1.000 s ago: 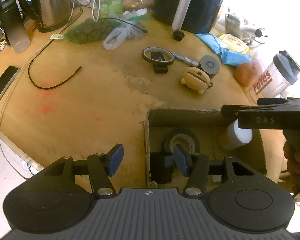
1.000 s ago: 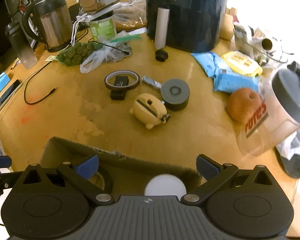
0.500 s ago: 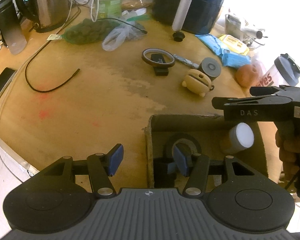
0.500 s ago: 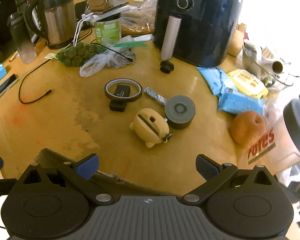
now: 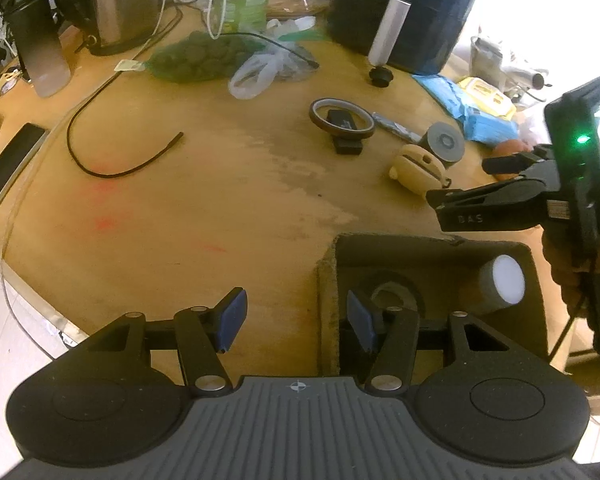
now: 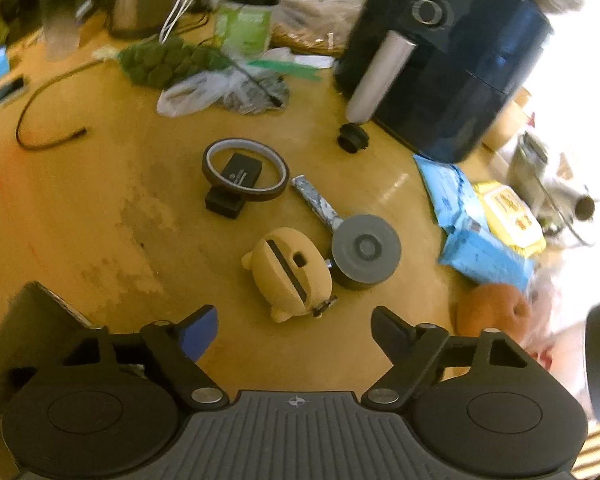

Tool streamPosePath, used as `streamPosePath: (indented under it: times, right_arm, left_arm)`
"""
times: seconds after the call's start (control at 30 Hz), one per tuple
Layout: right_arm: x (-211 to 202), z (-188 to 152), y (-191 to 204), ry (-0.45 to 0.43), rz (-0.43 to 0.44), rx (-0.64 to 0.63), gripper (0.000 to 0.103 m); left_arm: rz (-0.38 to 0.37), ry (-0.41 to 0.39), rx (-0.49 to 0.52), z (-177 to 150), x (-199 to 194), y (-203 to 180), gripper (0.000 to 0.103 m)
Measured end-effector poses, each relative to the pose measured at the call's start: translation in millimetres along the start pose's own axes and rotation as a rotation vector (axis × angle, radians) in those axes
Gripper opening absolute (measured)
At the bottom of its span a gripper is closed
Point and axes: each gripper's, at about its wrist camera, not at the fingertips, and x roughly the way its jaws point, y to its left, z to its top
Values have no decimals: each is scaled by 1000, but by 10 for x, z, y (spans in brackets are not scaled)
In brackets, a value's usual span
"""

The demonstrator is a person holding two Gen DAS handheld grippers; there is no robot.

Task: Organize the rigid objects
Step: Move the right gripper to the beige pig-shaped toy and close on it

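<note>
Right hand-held gripper (image 6: 294,330) released, empty, hovering over desk (image 6: 120,208) near tan figurine (image 6: 288,274); box (image 5: 428,246) just behind-left. Left hand-held gripper (image 5: 296,320) released at box edge. Next: likely grasp figurine.

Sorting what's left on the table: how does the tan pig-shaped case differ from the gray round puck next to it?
The tan pig-shaped case is rounded and lumpy, with small ears and a dark slot; the gray round puck is a flat-topped disc with a ringed centre. The case is tan, the puck gray. The case lies tilted; the puck sits flat. Both lie on the wooden table, outside the cardboard box.
</note>
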Motion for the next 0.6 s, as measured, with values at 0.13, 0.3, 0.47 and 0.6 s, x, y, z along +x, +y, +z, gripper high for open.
streamPosePath:
  times: [0.13,0.3,0.47,0.6]
  right_arm:
    - [153,90,87,15,-16,-100,77]
    - [378,185,183,45,-24,-202,70]
    - [561,253,292,62,-51,-302,68]
    - [704,287,325,88,-61,-337,64]
  left_arm:
    - [12,1,-18,18,-1,61,55]
    - [24,-5,-43,34,-21,136,55]
    - [37,-9,-69,34,-45,207,55]
    - [47,-10,-89,39,-56,261,55]
